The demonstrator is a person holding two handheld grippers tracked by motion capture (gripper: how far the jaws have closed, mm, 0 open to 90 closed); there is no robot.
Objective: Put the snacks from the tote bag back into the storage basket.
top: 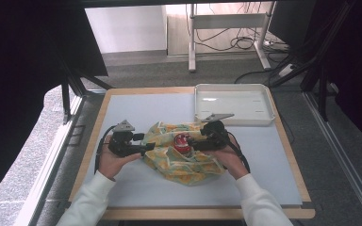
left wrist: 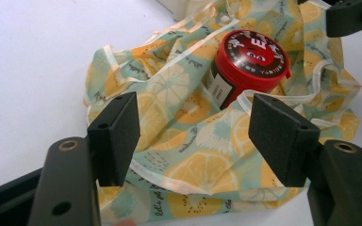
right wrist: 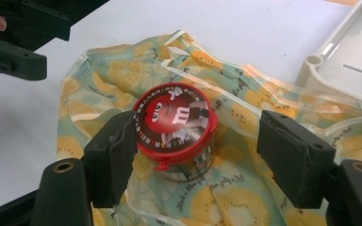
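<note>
A red-lidded candy jar (top: 183,142) is seen standing on a crumpled lemon-print cloth bag (top: 184,155) near the middle of the bench (top: 136,106), with the folds of the bag raised around its base. The left hand-held gripper (top: 147,147) is held at the bag's left edge with its jaws wide apart; in the left gripper view the printed fabric (left wrist: 188,136) is seen between and beyond the pads, which press on nothing, and the jar (left wrist: 247,63) stands farther off. The right hand-held gripper (top: 193,142) is held just beside the jar, its jaws spread; in the right gripper view the jar's lid (right wrist: 174,125) lies close against one pad, while the other pad stands well clear. A white tray (top: 266,101) is set at the far right corner, its near rim close to the bag. Bare bench surface is left open to the left, to the right and along the near edge.
</note>
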